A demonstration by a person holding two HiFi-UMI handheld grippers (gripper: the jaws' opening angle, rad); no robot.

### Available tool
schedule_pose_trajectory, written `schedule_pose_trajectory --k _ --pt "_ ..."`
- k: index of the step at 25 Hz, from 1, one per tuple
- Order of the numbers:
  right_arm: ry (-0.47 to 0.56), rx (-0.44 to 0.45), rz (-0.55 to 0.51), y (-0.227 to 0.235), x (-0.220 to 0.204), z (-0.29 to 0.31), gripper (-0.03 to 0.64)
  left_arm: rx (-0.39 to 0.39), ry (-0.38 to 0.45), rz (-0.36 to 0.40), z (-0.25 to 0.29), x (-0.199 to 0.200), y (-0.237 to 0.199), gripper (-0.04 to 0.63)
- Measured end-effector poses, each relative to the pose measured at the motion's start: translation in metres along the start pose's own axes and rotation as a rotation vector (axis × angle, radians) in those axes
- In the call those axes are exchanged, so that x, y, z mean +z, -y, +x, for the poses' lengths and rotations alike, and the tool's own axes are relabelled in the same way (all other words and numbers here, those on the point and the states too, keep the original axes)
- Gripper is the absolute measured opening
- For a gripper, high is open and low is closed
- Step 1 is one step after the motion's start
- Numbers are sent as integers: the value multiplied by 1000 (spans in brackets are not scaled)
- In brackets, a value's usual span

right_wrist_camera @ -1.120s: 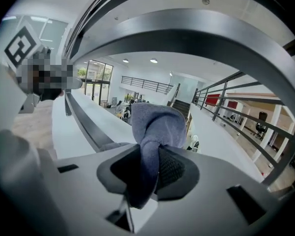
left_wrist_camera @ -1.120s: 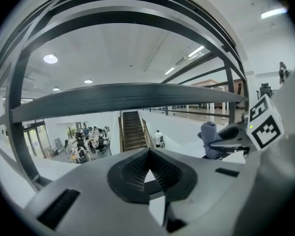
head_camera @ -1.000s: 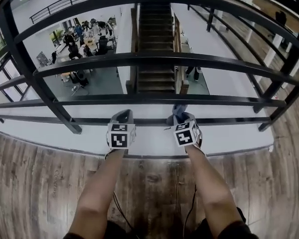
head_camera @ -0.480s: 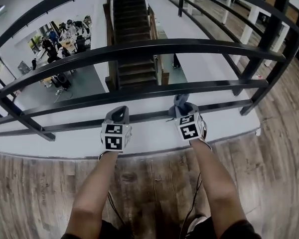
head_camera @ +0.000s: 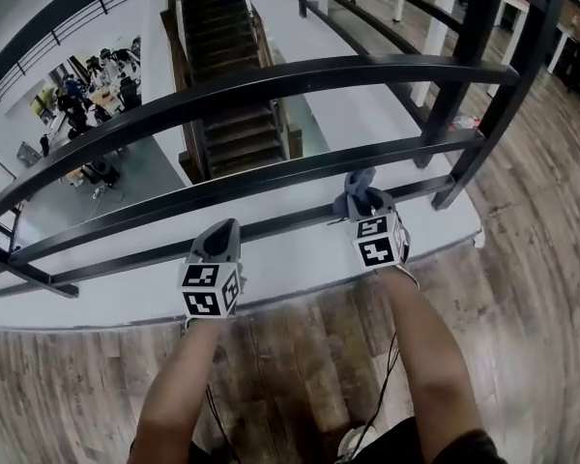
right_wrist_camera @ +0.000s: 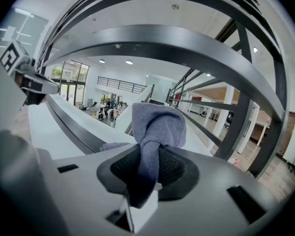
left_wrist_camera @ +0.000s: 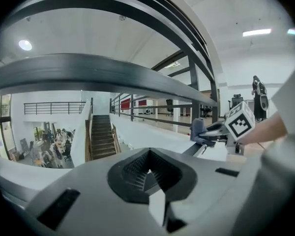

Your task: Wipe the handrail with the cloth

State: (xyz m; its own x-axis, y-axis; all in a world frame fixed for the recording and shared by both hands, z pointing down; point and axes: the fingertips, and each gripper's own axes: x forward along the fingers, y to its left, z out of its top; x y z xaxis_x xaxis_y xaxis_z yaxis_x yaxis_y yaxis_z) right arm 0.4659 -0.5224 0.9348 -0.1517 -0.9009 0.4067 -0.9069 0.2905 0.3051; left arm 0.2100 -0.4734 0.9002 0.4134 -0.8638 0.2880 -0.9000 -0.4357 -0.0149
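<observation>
L tool (head_camera: 219, 236) jaws together, empty | R tool (head_camera: 369, 209) clamped on cloth (head_camera: 362, 191) | cloth by low handrail (head_camera: 280, 223)

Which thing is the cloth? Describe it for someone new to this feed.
Find the black metal railing above the staircase. At its lowest bars, the right gripper is shut on the cloth. It is the only soft, blue-grey bunched thing there; the left gripper holds nothing.

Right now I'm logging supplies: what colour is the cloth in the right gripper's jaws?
Greyish blue; the cloth shows best in the right gripper view.
</observation>
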Motion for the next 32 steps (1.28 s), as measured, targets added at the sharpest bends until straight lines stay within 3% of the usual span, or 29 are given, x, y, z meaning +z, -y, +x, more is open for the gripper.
schedule_pose_trajectory --k 9,16,25,32 --pt "-27 -111 59 132 -57 -13 95 -109 -8 16 64 25 120 -2" --pt "-47 -186 116 213 -87 -21 95 -169 -24 21 91 29 177 -2" --pt "-105 -223 201 240 -98 -25 95 -135 -53 18 76 22 159 -2" --pt "-1 -202 185 181 -57 -69 97 -106 -32 6 32 30 108 -2"
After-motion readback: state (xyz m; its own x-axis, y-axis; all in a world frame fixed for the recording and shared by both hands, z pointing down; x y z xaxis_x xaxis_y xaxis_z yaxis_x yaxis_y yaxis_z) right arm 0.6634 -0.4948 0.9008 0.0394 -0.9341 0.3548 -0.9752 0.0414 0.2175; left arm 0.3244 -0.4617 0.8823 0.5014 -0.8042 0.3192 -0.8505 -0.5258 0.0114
